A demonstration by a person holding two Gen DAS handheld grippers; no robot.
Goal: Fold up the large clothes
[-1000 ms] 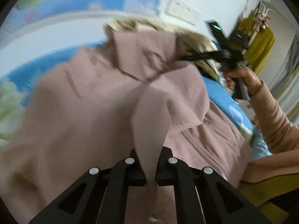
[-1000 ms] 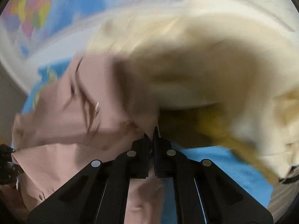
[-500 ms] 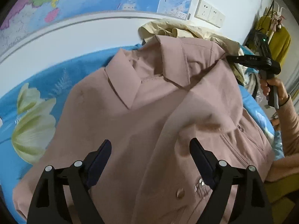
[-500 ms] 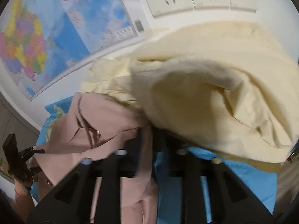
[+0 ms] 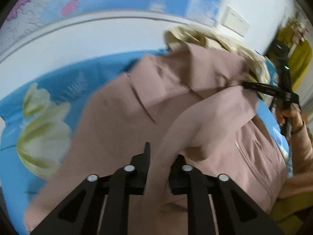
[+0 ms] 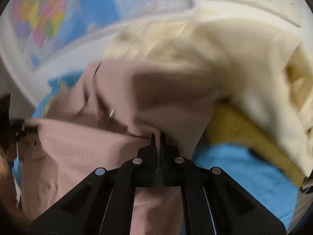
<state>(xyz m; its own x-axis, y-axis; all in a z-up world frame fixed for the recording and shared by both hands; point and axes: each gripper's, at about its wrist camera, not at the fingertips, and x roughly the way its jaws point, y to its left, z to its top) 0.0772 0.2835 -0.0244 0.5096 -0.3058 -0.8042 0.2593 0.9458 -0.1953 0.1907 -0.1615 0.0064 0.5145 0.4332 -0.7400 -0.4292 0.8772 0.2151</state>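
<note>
A dusty-pink jacket (image 5: 121, 121) lies collar-up across a blue bed sheet (image 5: 49, 82). My left gripper (image 5: 161, 154) has a thick fold of the jacket's front between its fingers, and its jaws are closing on that fold. My right gripper (image 6: 157, 137) is shut, pinching a thin edge of the pink jacket (image 6: 88, 152) at its right shoulder. In the left wrist view the right gripper (image 5: 254, 87) shows at the jacket's far right, held by a hand (image 5: 291, 115). Both views are blurred by motion.
A cream garment (image 6: 215, 58) is heaped behind the jacket's collar, over mustard fabric (image 6: 244, 129). A world map (image 5: 97, 0) and wall sockets (image 5: 236, 21) are on the wall behind the bed. Yellow clothes (image 5: 299, 58) hang at the far right.
Half a second ago my left gripper stood wide open over the flat jacket; now a raised fold sits between its narrowed fingers. The right gripper has closed again on the shoulder edge.
</note>
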